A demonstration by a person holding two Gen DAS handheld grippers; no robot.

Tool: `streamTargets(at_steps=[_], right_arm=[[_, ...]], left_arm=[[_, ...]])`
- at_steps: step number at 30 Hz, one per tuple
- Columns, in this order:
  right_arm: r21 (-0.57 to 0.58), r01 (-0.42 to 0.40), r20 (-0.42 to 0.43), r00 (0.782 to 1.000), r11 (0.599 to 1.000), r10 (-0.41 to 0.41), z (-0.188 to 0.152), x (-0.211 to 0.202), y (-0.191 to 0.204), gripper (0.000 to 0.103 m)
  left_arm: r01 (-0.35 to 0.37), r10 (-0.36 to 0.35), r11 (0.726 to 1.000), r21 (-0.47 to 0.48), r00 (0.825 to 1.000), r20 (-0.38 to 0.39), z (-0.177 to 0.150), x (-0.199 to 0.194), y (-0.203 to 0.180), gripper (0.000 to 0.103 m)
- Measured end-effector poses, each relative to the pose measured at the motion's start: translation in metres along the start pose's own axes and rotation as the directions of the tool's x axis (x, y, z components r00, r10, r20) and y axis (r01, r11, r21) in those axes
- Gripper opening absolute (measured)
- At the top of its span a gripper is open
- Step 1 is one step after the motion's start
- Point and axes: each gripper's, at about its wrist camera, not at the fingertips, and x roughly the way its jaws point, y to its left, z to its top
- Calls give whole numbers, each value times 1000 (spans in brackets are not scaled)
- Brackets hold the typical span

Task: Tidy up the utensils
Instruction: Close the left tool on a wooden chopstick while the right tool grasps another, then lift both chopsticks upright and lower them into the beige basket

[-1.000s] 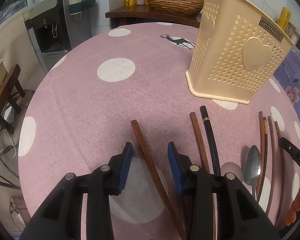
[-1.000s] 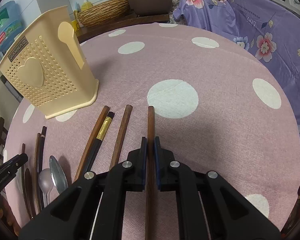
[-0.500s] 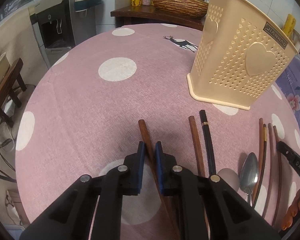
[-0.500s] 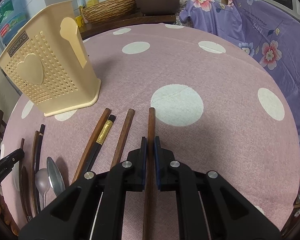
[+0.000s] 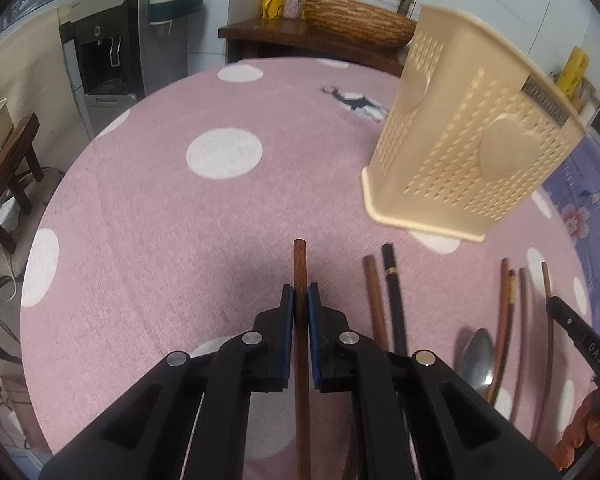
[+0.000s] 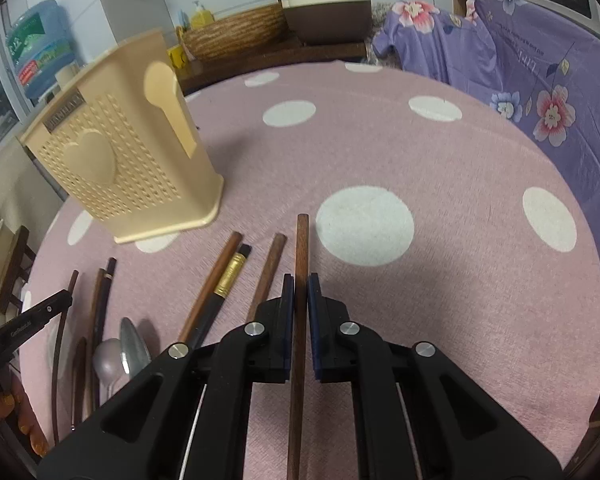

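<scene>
A: Left gripper?

B: Just been closing, now pinching a brown chopstick between the blue pads. Tip poking out ahead of the fingers, above the pink dotted tablecloth.

A: Right gripper?

B: Pressed together on a second brown chopstick, gripped the same way, tip pointing forward beside a big white dot.

A: And the rest of the utensils?

B: Lying on the cloth. Just beside the left grip, another brown stick and a black chopstick with a gold band. Further right, thin dark sticks and two spoons, bowls near the lower edge. Same row visible left of the right gripper.

A: Holder?

B: Cream utensil holder, perforated, with raised hearts, standing beyond the chopstick tips; seen again from the right wrist, with a spoon shape on its side wall.

A: Any writing?

B: Dark label plate near the holder's top rim, too blurred to read. Letters "DAS" in white on a black bar at the right edge of the left view. Small white lettering on a similar bar at the left edge of the right view, too small to be sure of. Script on the purple cloth, unreadable. Deer print on the tablecloth, no words.
</scene>
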Motion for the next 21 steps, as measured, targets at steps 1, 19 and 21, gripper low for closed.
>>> streamTargets(at_steps=[1, 19, 21], right_arm=[[0, -10, 14, 1000, 1000, 10, 1, -5, 0, 8], [-68, -96, 316, 942, 993, 113, 35, -136, 5, 8], [-74, -87, 320, 941, 993, 106, 35, -138, 8, 8]], left_arm=[[13, -14, 1000, 3, 1000, 20, 3, -7, -1, 8], [122, -144, 989, 87, 933, 330, 40, -132, 4, 8], [124, -144, 989, 80, 931, 336, 39, -132, 7, 8]])
